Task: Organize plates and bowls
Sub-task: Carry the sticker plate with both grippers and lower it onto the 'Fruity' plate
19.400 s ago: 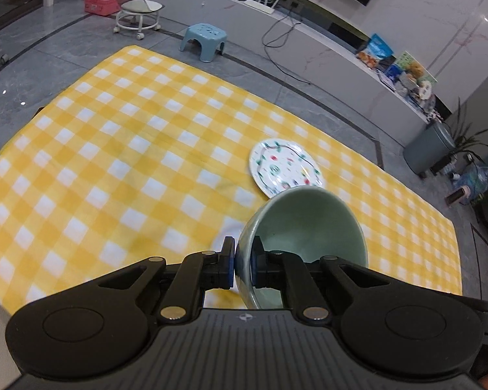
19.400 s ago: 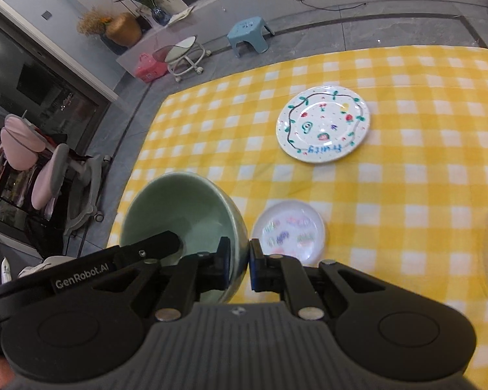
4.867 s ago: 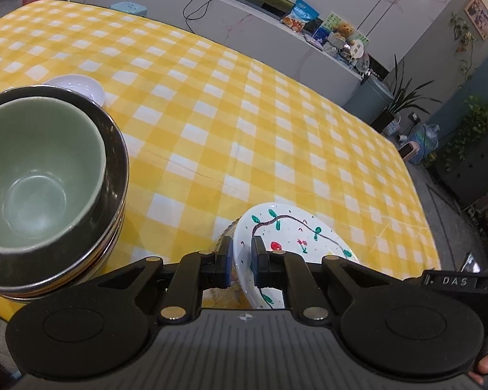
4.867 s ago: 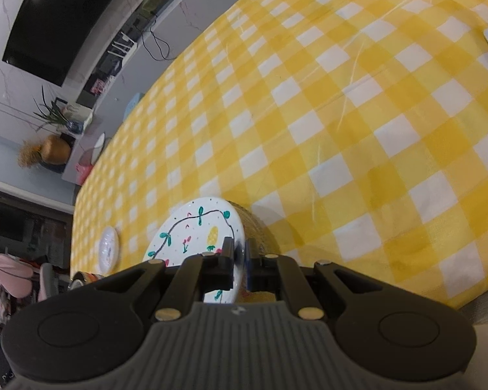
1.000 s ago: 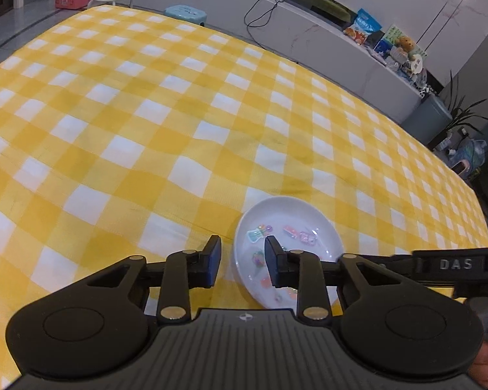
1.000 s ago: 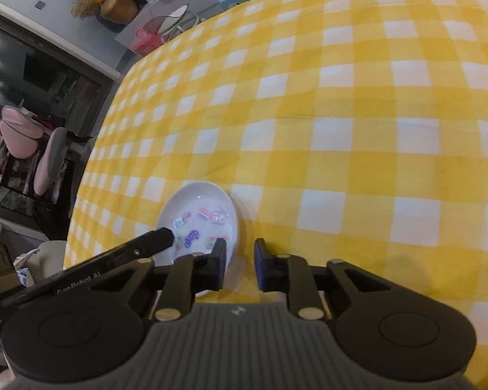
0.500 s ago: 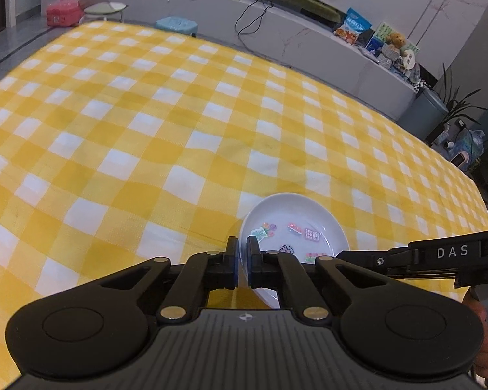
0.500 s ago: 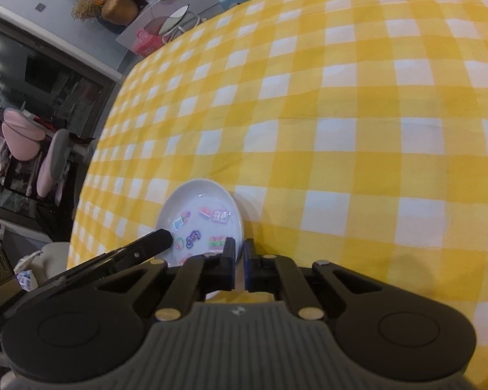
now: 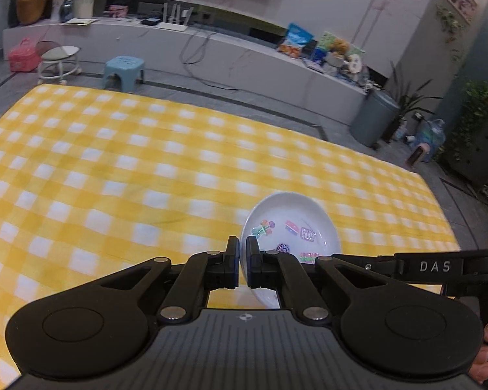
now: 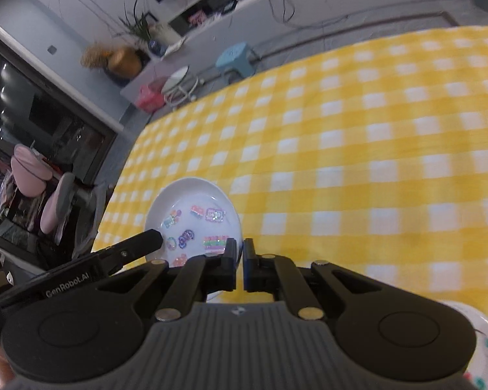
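The left gripper [image 9: 242, 261] is clamped on the left rim of a small white dish [image 9: 291, 227] with colourful stickers inside, and the right gripper [image 10: 243, 261] is clamped on the opposite rim of the same dish [image 10: 192, 217]. In the left wrist view the right gripper's finger [image 9: 384, 265] reaches in from the right edge to the dish; in the right wrist view the left gripper's finger [image 10: 130, 248] reaches in from the lower left, its tip at the dish rim.

The dish sits just ahead of both pairs of jaws, held between them above the yellow-and-white checked tablecloth [image 9: 130, 169], its hollow facing up and tipped slightly toward the cameras. It is round, so it has no long axis.

The cloth around it is bare and blurred. A painted plate [image 10: 486, 351] shows at the lower right corner of the right wrist view, near the table's edge. Beyond the table stand a blue stool [image 9: 123, 70], a round white rolling stool [image 9: 58, 60], a pink case [image 9: 24, 55] and a grey bin [image 9: 374, 118].
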Demonstrator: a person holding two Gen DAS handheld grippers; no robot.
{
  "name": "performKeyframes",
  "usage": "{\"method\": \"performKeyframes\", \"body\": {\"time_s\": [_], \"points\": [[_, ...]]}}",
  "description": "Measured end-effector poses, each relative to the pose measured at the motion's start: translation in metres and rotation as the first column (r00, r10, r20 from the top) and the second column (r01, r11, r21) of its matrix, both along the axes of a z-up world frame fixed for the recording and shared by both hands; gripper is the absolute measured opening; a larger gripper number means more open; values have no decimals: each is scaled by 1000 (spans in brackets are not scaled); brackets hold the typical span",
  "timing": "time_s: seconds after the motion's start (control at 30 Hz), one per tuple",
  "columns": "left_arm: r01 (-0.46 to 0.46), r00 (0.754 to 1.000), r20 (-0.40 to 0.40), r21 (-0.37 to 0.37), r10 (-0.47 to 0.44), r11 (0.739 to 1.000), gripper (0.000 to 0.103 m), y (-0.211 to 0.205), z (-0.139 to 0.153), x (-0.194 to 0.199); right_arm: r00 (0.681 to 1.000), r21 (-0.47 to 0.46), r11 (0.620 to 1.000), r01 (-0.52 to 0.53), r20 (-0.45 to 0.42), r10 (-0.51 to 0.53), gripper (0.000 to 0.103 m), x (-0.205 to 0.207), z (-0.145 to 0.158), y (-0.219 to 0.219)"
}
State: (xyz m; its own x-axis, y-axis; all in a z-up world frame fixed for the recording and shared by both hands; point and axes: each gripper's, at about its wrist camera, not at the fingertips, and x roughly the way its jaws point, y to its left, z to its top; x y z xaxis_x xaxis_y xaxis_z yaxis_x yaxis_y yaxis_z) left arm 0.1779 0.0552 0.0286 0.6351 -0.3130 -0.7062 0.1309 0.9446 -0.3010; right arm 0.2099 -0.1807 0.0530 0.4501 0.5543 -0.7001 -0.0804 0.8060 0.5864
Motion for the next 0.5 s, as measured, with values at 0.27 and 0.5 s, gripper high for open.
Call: {"method": "performKeyframes", "body": {"time_s": [0.27,0.5], "points": [[69,997,-18,-33,-70,997,3,-71,2,-43,993,-1,993,122,-9,-122,0,-72,10,-85],[63,990,-119,-105,-75,993,3,-106,-33,-63,979,-42,980,196,-55,-199,0,-117,-7,-130]]}}
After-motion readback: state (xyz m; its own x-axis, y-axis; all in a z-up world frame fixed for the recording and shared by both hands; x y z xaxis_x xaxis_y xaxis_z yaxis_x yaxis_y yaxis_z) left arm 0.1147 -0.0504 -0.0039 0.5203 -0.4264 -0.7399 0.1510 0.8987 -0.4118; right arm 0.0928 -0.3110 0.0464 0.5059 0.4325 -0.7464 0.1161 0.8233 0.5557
